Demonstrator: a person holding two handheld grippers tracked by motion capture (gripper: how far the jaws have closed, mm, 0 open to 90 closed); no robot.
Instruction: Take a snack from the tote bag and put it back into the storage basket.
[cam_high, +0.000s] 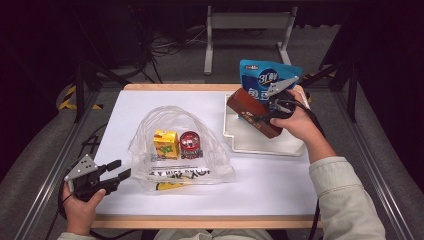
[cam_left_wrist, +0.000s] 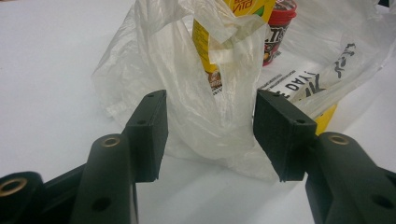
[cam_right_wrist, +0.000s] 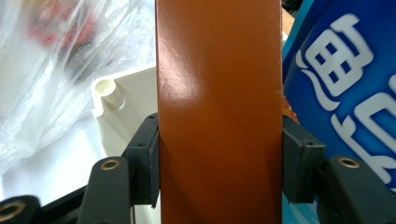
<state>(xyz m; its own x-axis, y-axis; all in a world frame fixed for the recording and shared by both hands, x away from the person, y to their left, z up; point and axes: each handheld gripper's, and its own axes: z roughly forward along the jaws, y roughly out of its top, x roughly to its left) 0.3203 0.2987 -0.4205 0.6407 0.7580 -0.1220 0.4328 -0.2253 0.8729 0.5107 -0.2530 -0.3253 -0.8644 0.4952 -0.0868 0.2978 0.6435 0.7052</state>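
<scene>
White table (cam_high: 280, 185) takes up centre frame in the high view. On it, centre-left: clear plastic bag (cam_high: 175, 150), soft and floppy, holding a yellow carton (cam_high: 166, 143) and a red-lidded cup (cam_high: 190, 142). Upper right: white tray (cam_high: 240, 142), with a blue pouch (cam_high: 267, 75) standing at its far edge.

Right gripper (cam_high: 267, 114) is clamped on the brown box (cam_high: 252, 114), which sits tilted over the tray, upper right of centre. In the right gripper view both pads press flat on the box's long side faces (cam_right_wrist: 219, 116).

Box looks rigid, glossy, probably light. Gloss means slip risk; a grip across the narrow width near mid-length looks right, and firm squeeze should be fine since the walls look stiff.

Left gripper (cam_high: 119, 171), lower left, jaws apart, nothing held; bag film sits just beyond them (cam_left_wrist: 210, 126).
</scene>
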